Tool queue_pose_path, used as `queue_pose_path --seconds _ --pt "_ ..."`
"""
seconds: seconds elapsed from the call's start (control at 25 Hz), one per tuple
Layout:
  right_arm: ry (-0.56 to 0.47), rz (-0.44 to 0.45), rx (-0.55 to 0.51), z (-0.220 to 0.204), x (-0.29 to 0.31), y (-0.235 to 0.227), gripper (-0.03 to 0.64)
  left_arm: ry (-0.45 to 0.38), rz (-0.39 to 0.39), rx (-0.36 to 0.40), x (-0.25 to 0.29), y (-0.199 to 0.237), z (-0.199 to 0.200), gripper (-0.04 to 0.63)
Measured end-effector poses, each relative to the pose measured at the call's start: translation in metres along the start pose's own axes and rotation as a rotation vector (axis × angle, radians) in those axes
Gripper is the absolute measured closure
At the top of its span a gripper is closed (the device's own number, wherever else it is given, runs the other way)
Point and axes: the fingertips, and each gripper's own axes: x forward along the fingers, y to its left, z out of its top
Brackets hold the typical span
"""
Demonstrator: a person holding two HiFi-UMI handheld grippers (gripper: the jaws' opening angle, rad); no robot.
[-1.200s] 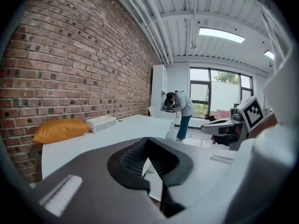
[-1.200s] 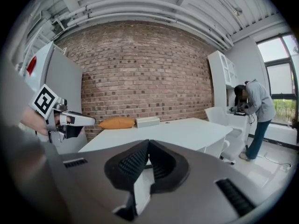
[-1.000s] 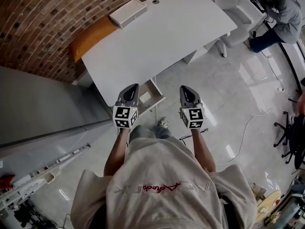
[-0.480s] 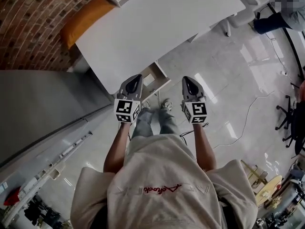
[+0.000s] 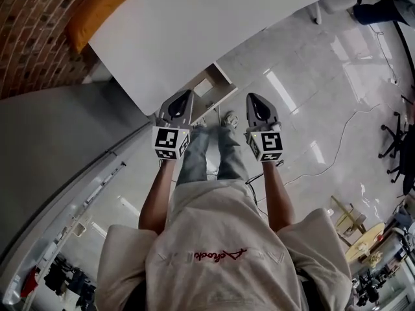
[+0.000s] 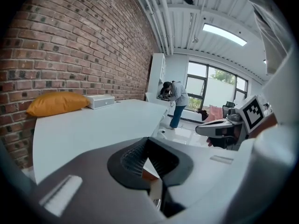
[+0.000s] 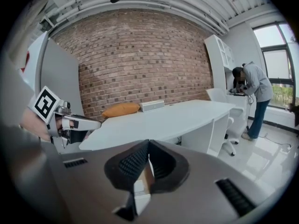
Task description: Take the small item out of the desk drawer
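The white desk point(image 5: 194, 24) has a wooden drawer point(image 5: 220, 76) pulled open under its near edge. A small white item point(image 5: 203, 87) lies inside it. My left gripper point(image 5: 186, 94) hangs just over the drawer's near left corner, jaws shut and empty. My right gripper point(image 5: 249, 97) is to the right of the drawer, above the floor, also shut with nothing in it. In the left gripper view the left gripper point(image 6: 147, 139) points along the desk top point(image 6: 93, 125). In the right gripper view the right gripper point(image 7: 149, 142) has the drawer point(image 7: 145, 176) showing below its closed tips.
An orange cushion point(image 5: 97, 11) lies at the desk's far end by the brick wall, a white box point(image 6: 100, 101) beside it. A grey partition point(image 5: 52, 148) stands at left. A cable point(image 5: 337, 154) runs over the glossy floor. A person point(image 7: 252, 97) stands far off by a chair point(image 7: 229, 120).
Both grippers have sunk lower, side by side, nearer the open drawer. The desk has slid toward the top of the head view. The jaws stayed shut.
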Motion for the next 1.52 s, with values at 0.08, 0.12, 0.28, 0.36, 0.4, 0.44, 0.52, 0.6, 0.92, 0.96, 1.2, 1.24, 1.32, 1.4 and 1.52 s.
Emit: queue_pose_path --seconds 0.08,0.12,0.28,0.36,0.4,0.44,0.52,0.6,0.92,0.96,1.2,1.24,1.32,1.4,1.52 --pt "0.006 0.007 0.003 -0.01 0.003 0.001 0.604 0.015 0.0 -0.011 0.001 -0.001 -0.011 0.586" --pt "0.015 0.011 0.007 -0.016 0.003 0.001 0.604 0.021 -0.001 -0.016 0.002 -0.002 -0.017 0.586" --pt "0.049 0.027 0.02 -0.042 0.004 0.003 0.604 0.042 -0.005 -0.033 0.005 -0.008 -0.042 0.586" --pt "0.076 0.035 0.028 -0.056 0.001 0.007 0.604 0.062 0.0 -0.049 0.003 -0.011 -0.057 0.586" --pt "0.087 0.04 0.033 -0.063 -0.001 0.01 0.604 0.072 0.004 -0.057 0.001 -0.011 -0.065 0.586" --pt "0.098 0.046 0.038 -0.07 -0.002 0.012 0.604 0.082 0.008 -0.065 0.001 -0.012 -0.073 0.586" --pt "0.126 0.059 0.044 -0.086 -0.004 0.017 0.604 0.098 0.017 -0.078 -0.001 -0.011 -0.088 0.586" --pt "0.146 0.071 0.047 -0.102 -0.006 0.021 0.604 0.111 0.026 -0.089 -0.001 -0.009 -0.104 0.586" --pt "0.22 0.091 0.081 -0.159 -0.014 0.03 0.604 0.151 0.039 -0.116 -0.003 -0.005 -0.152 0.586" --pt "0.226 0.089 0.088 -0.165 -0.015 0.029 0.604 0.153 0.041 -0.119 -0.002 -0.005 -0.156 0.586" --pt "0.2 0.088 0.093 -0.182 -0.015 0.027 0.604 0.173 0.026 -0.102 0.012 -0.004 -0.17 0.586" --pt "0.196 0.087 0.095 -0.182 -0.015 0.026 0.604 0.175 0.024 -0.094 0.015 -0.002 -0.169 0.586" --pt "0.198 0.089 0.098 -0.184 -0.017 0.026 0.604 0.178 0.021 -0.08 0.022 0.0 -0.168 0.586" --pt "0.2 0.09 0.1 -0.188 -0.018 0.025 0.604 0.182 0.015 -0.068 0.032 0.003 -0.169 0.586" --pt "0.204 0.086 0.107 -0.193 -0.018 0.022 0.604 0.186 0.008 -0.058 0.048 0.008 -0.172 0.586"
